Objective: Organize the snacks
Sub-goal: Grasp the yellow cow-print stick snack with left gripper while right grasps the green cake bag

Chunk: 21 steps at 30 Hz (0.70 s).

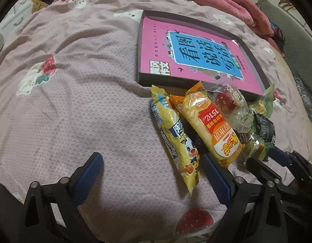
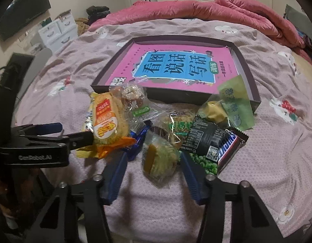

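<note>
One bedspread (image 2: 267, 158), one dark tray (image 2: 244, 64) holding one pink book (image 2: 176, 64). Snack pile (image 2: 156, 125) just in front of the tray, roughly nine packets. Left gripper (image 1: 151, 168): jaws wide, nothing held. Right gripper (image 2: 153, 162): jaws wide, straddling one yellow cake packet (image 2: 160, 160), not gripping.

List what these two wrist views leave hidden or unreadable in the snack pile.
- Blue wrapper, right wrist view: mostly buried under the orange rice cracker pack and clear cake packet.
- Pea bag: small print unreadable.
- Left wrist view: right gripper covers the pile's near corner.
- Box floor: book covers it.
</note>
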Tool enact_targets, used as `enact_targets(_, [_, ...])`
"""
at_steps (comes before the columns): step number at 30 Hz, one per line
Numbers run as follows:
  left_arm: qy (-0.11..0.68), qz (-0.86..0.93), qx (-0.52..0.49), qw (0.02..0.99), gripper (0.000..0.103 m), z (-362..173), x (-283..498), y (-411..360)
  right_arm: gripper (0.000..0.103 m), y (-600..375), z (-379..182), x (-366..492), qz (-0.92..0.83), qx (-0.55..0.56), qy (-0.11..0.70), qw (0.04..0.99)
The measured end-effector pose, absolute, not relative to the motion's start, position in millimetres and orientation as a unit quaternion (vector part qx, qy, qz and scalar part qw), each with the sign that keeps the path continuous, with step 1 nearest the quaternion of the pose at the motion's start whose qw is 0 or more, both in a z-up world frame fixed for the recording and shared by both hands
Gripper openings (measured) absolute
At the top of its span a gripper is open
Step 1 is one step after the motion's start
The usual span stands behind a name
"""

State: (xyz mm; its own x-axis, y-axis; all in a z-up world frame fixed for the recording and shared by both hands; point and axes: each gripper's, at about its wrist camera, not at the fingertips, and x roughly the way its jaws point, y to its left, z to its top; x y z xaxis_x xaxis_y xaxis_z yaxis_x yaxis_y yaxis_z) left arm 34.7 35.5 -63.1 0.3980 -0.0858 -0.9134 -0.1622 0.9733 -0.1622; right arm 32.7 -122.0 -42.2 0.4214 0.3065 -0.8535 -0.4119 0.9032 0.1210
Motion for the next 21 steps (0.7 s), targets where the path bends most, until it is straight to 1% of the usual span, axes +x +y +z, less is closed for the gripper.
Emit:
enact_targets(1, [0.549,0.023,-0.115,0.828,0.096,-63.8,35.5,36.0,0.047,-120.1,-43.9,33.2,0.213,-0.058,0.494,0.841])
enact_targets(2, [0.549,0.022,-0.116,0.827,0.094,-64.4,36.3,36.0,0.042,-118.0,-44.4,33.4,0.214,-0.064,0.491,0.842])
enact_targets(3, [0.550,0.019,-0.119,0.827,0.093,-65.2,37.4,35.8,0.040,-116.6,-44.5,33.6,0.217,-0.067,0.488,0.843])
enact_targets(6, [0.552,0.009,-0.123,0.825,0.088,-67.0,39.8,34.4,0.039,-116.8,-44.3,34.9,0.221,-0.066,0.482,0.845])
enact_targets(8, [0.553,0.005,-0.122,0.824,0.080,-67.6,40.8,33.0,0.039,-121.2,-43.9,35.3,0.222,-0.056,0.480,0.847])
enact_targets(16, [0.554,-0.011,-0.124,0.823,0.066,-70.6,50.8,26.7,0.038,-135.9,-35.9,37.0,0.221,-0.018,0.469,0.855])
enact_targets(18, [0.555,-0.016,-0.127,0.822,0.061,-72.4,54.7,26.7,0.038,-137.7,-36.0,36.7,0.219,-0.014,0.469,0.855])
enact_targets(21, [0.554,-0.028,-0.141,0.820,0.050,-75.4,60.3,29.4,0.038,-139.8,-33.8,36.8,0.219,-0.010,0.466,0.857])
